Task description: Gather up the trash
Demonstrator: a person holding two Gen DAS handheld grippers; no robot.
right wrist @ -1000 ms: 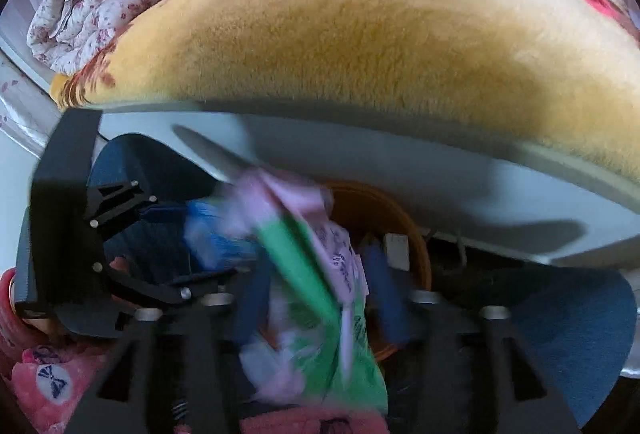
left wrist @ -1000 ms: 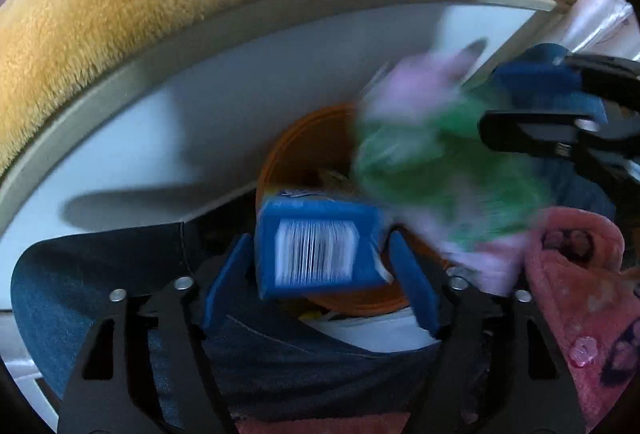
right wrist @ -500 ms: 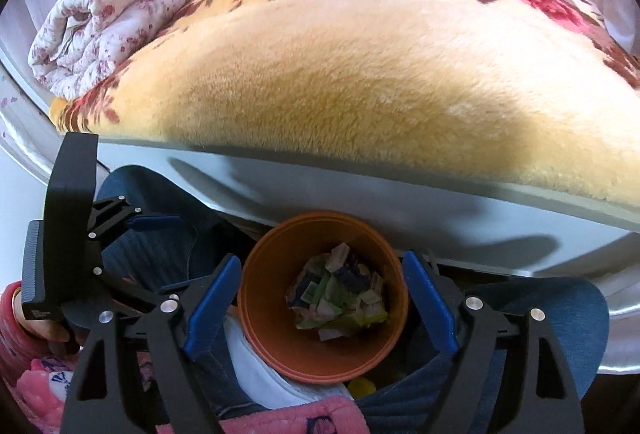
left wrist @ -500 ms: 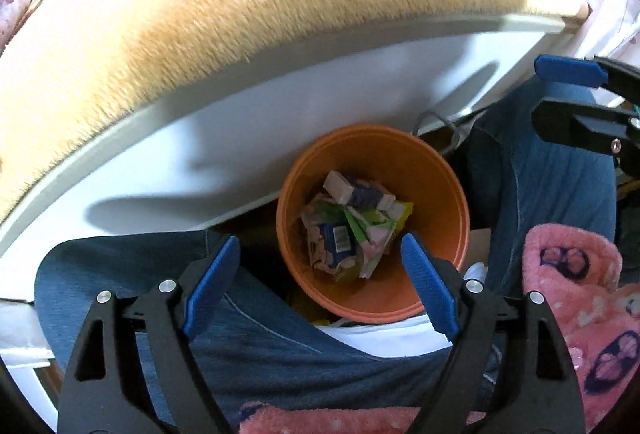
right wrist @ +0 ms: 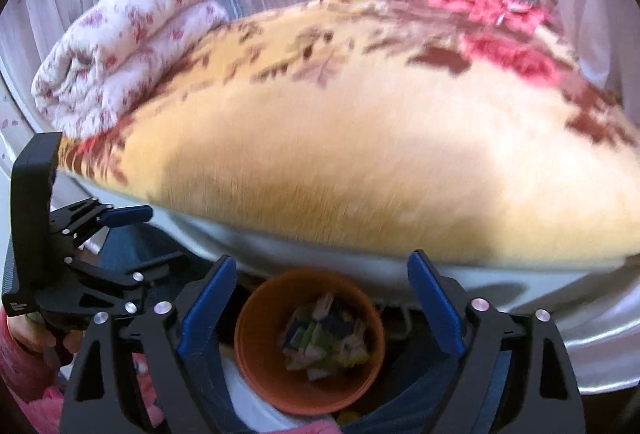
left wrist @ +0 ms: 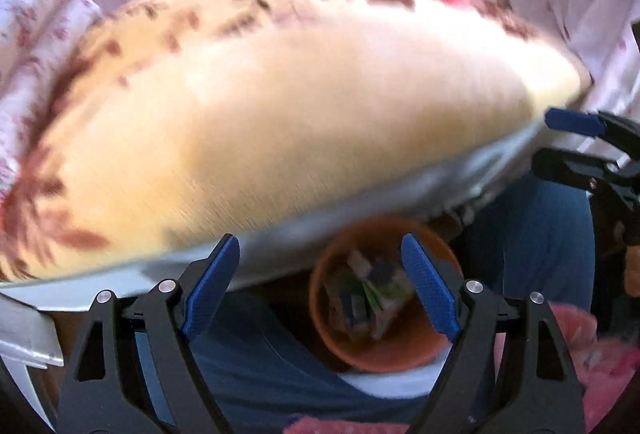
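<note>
A: Round orange plastic bin low in both views, wedged between denim-clad knees against the near edge of the bed. Handy for dropping from above, probably.

B: Trash? Crumpled green, white and blue wrappers, all down inside the bin.

A: Left gripper: blue pads spread wide, nothing between. Right gripper: jaws opening, likewise empty.

B: Against a second ago: then a blue barcoded carton in the left jaws and a green-and-pink packet in the right, above the bin. Now both released. Bin smaller in frame; more of the yellow plush blanket with red flowers and the window beyond showing.
</note>
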